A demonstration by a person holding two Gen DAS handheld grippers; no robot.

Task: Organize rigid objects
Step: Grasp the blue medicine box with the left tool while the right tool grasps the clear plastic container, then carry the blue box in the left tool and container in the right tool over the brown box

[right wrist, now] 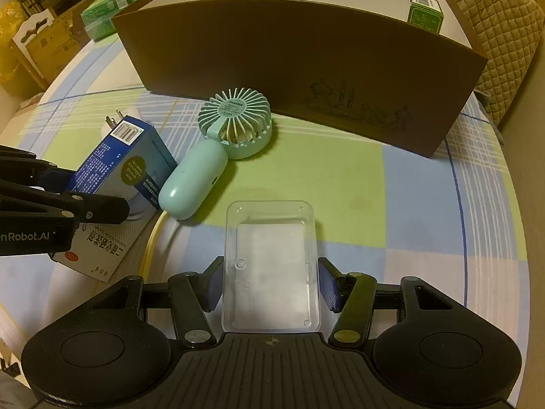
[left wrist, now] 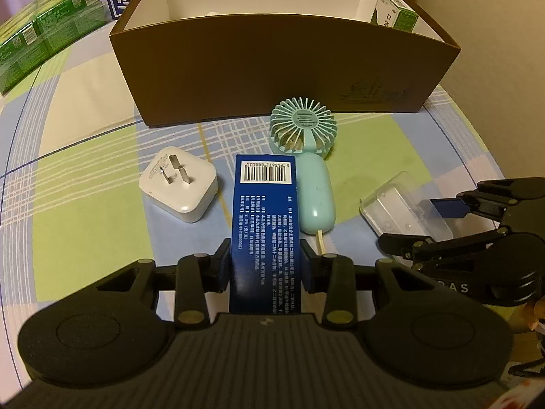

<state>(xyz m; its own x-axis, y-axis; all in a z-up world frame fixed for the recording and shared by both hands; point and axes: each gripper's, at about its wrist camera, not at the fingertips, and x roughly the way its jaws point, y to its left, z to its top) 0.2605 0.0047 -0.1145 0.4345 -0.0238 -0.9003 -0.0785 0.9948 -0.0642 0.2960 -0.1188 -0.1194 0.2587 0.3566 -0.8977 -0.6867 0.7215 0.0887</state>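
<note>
A blue medicine box (left wrist: 265,211) lies on the checked cloth, and my left gripper (left wrist: 265,266) is shut on its near end, one pad on each long side. In the right wrist view that box (right wrist: 112,170) is tilted, with the left gripper (right wrist: 98,191) around it. My right gripper (right wrist: 271,286) is shut on a clear plastic case (right wrist: 272,266), its blue pads against both edges. The left wrist view shows this case (left wrist: 402,211) inside the right gripper (left wrist: 419,225). An open brown cardboard box (left wrist: 272,68) stands behind everything.
A mint hand fan (left wrist: 303,136) lies between the two held items, its handle touching the blue box. A white plug adapter (left wrist: 178,184) sits left of the blue box. A small green carton (right wrist: 425,12) stands inside the brown box. Green packs (left wrist: 44,27) lie at the far left.
</note>
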